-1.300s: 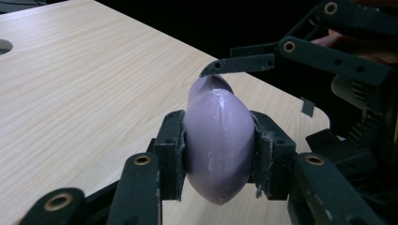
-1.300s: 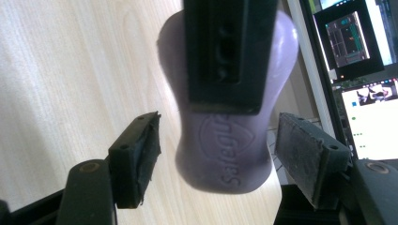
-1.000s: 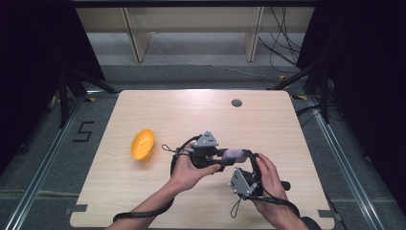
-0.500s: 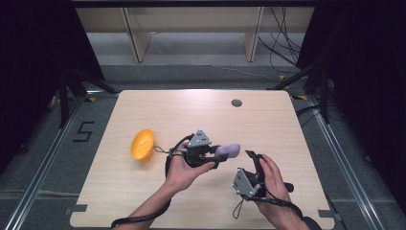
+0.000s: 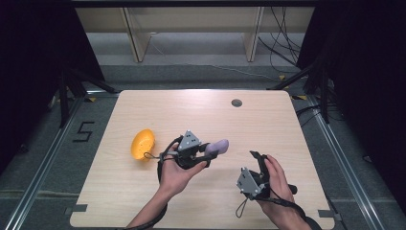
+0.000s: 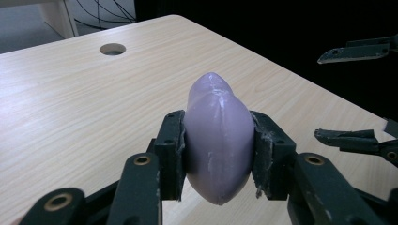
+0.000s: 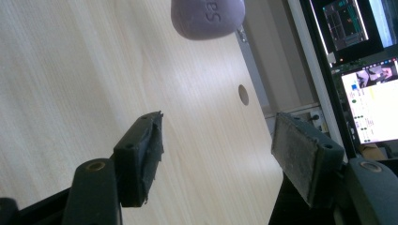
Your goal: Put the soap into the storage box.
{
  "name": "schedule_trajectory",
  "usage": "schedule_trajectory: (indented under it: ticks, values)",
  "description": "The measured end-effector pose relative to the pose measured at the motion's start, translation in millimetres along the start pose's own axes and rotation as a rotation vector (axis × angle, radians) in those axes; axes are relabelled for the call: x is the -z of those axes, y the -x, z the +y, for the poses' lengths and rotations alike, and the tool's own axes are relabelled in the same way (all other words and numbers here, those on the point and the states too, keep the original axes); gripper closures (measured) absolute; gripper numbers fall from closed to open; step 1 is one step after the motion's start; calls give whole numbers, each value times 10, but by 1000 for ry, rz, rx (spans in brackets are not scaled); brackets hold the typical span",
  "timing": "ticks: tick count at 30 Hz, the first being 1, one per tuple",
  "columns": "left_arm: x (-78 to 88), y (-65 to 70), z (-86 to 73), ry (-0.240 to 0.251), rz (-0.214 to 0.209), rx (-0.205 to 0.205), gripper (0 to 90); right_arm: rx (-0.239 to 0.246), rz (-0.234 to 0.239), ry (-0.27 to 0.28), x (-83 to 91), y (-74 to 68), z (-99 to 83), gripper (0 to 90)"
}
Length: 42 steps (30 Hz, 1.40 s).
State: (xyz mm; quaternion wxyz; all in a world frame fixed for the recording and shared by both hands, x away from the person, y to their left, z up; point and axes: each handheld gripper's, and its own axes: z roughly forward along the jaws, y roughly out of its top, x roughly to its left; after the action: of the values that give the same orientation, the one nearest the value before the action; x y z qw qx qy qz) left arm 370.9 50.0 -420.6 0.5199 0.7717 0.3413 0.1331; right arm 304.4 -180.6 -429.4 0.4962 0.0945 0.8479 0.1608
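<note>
The left gripper [image 5: 207,152] clamps its fingers on the smooth lilac oval soap bar [image 6: 218,136], long axis pointing away toward the orange bowl's [image 5: 142,143] far side; the right gripper [image 7: 216,154] gapes empty nearby.

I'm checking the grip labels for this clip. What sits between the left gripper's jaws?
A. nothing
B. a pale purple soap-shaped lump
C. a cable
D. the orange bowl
B: in the left gripper view, the left gripper has both pads pressed against the sides of the purple lump, held above the table.
</note>
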Motion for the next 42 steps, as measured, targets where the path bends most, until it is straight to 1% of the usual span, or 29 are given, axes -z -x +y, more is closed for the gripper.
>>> schedule_trajectory:
  ticks: [1, 2, 3, 6, 7, 8, 9, 10, 11, 12, 13, 14, 15, 16, 17, 18, 19, 20, 21, 24, 27, 29, 30, 32, 33, 36, 37, 40, 42]
  values:
    - [7, 5, -6, -2, 11, -1, 590, -15, 2, -7, 3, -7, -7, 348]
    - [14, 10, -13, -2, 17, -8, 590, -56, 10, -18, 4, -30, -14, 348]
    - [22, 5, -22, 2, 14, -21, 590, -68, 10, -21, 8, -35, -20, 348]
    - [41, 23, -39, 3, 37, -13, 590, -74, 9, -24, 5, -32, -37, 349]
    - [40, 24, -48, 9, 30, -3, 590, -74, 9, -24, 2, -28, -42, 349]
    - [47, 18, -48, 10, 35, -26, 590, -77, 9, -24, 2, -29, -45, 349]
    - [54, 27, -55, 9, 49, -17, 590, -81, 14, -23, -3, -25, -51, 349]
    - [61, 29, -59, 10, 54, -29, 590, -83, 9, -25, -3, -24, -55, 351]
    - [70, 31, -63, 12, 58, -36, 590, -125, 10, -37, -2, -40, -55, 353]
    - [78, 41, -74, 21, 65, -27, 590, -94, 13, -24, -8, -16, -77, 355]
    - [79, 28, -72, 43, 63, -54, 590, -99, 13, -23, -14, -11, -90, 357]
    - [83, 32, -79, 52, 64, -49, 590, -163, 19, -30, -17, -41, -90, 356]
    - [91, 30, -79, 53, 68, -61, 590, -187, 22, -37, -19, -48, -96, 357]
    - [98, 39, -85, 51, 71, -48, 590, -135, 24, -18, -30, -17, -116, 357]
    - [102, 43, -97, 61, 69, -36, 590, -154, 26, -19, -27, -17, -123, 357]
    - [112, 45, -102, 55, 77, -40, 591, -151, 13, -17, -32, -6, -131, 357]
    - [115, 48, -108, 52, 79, -36, 591, -175, 18, -15, -31, -9, -136, 357]
    - [118, 54, -121, 54, 86, -31, 590, -178, 19, -19, -27, -6, -139, 358]
    - [122, 53, -128, 53, 92, -38, 590, -183, 22, -19, -25, -3, -141, 358]
    - [118, 53, -162, 63, 93, -32, 590, -195, 25, -18, -27, 2, -149, 358]
    - [135, 70, -197, 51, 114, -24, 590, -202, 24, -19, -29, 5, -157, 358]
    - [143, 77, -214, 51, 122, -22, 590, -205, 25, -19, -29, 8, -160, 357]
    - [145, 76, -219, 54, 118, -22, 590, -188, 22, -16, -32, 21, -163, 357]
    - [169, 79, -227, 55, 132, -18, 590, -181, 32, -13, -37, 26, -165, 357]
    - [179, 71, -229, 57, 132, -28, 590, -182, 31, -13, -37, 26, -165, 358]
    - [206, 69, -241, 60, 148, -27, 590, -190, 21, -17, -35, 24, -166, 358]
    - [222, 68, -245, 57, 158, -38, 590, -191, 22, -17, -35, 23, -166, 358]
    - [238, 55, -262, 65, 159, -26, 590, -190, 20, -17, -35, 25, -167, 358]
    - [260, 44, -269, 63, 180, -31, 590, -190, 20, -14, -37, 28, -168, 358]
